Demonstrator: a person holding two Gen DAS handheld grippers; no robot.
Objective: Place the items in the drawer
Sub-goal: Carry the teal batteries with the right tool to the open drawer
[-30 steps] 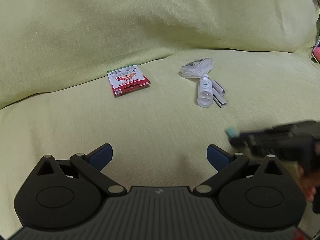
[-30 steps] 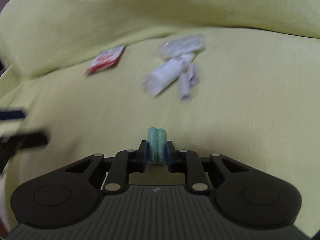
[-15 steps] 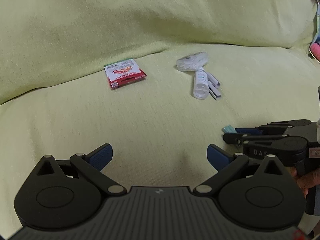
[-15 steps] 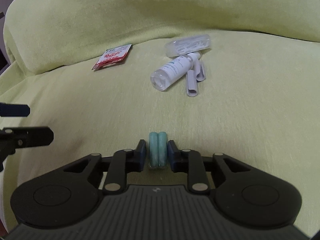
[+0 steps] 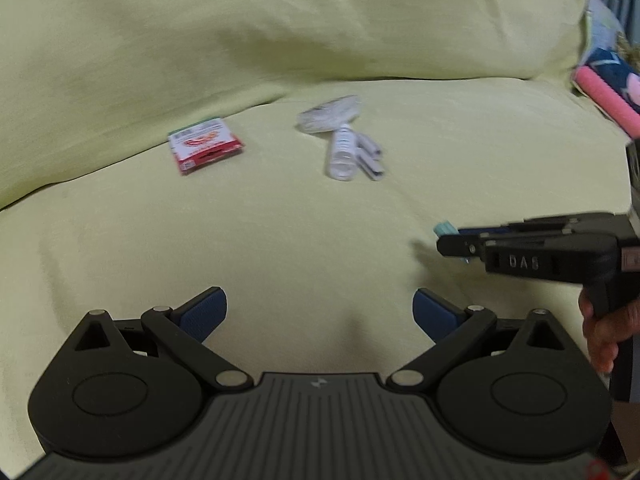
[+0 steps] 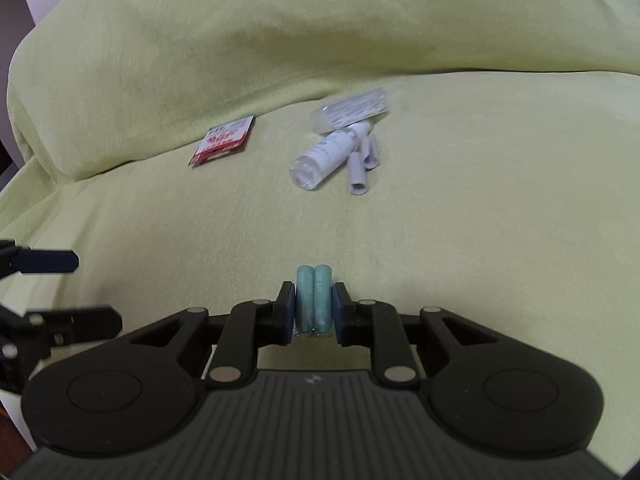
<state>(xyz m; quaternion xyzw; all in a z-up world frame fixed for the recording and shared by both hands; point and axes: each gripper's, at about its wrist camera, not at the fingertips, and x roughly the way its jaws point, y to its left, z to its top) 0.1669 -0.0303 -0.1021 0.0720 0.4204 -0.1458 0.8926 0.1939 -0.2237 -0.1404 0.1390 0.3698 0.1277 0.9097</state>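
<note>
My right gripper is shut on a pair of teal batteries, held above the yellow-green sofa seat. From the left wrist view the same right gripper enters at the right with the teal battery tip showing. My left gripper is open with nothing between its blue pads. Farther back on the seat lie a red and white packet, a small clear bottle, a clear plastic bag and two grey tubes. No drawer is visible.
The sofa backrest rises behind the items. A pink and dark patterned thing lies at the right edge in the left wrist view. A person's hand holds the right gripper's handle.
The right gripper has risen a little with the batteries and the items look slightly farther off. The left gripper stays open and its view has drifted slightly.
</note>
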